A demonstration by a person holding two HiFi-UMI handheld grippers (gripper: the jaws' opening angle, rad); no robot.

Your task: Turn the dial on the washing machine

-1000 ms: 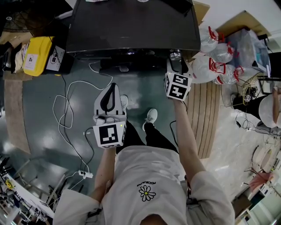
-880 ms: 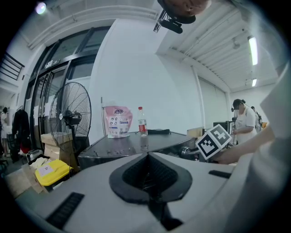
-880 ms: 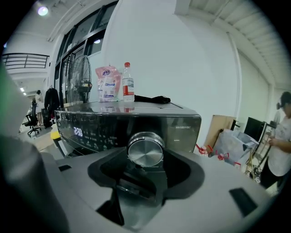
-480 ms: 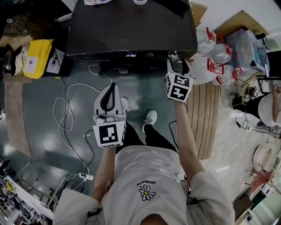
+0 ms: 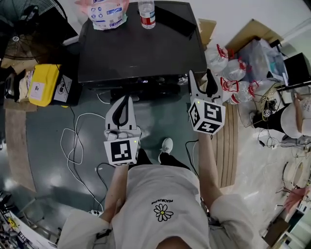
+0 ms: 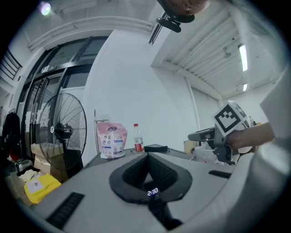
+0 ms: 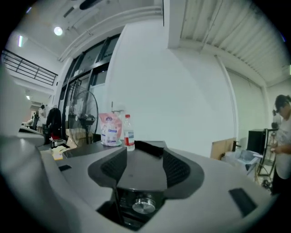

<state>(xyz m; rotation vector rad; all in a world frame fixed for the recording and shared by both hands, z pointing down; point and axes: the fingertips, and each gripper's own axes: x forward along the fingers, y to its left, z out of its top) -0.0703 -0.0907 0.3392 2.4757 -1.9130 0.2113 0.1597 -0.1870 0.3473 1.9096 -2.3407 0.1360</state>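
Over the last second both tools have come up, and the right gripper point(image 5: 199, 74) most of all: its tips were down against the front panel of the washing machine point(image 5: 136, 53) and now stand higher and clear of it. Its jaws are as far apart as before and hold nothing. The dial point(image 7: 144, 205) shows low between them in the right gripper view, on the front panel, ahead and untouched. So the knob is out of the pads' reach; I judge any further turn needs a fresh approach downward. The left gripper point(image 5: 127, 97) has its jaws together and empty, aimed at the lit display point(image 6: 153, 192). Counted: two grippers, one machine, one dial, one pink pouch point(image 5: 106, 12), one bottle point(image 5: 146, 13), and one fan point(image 6: 63, 132).
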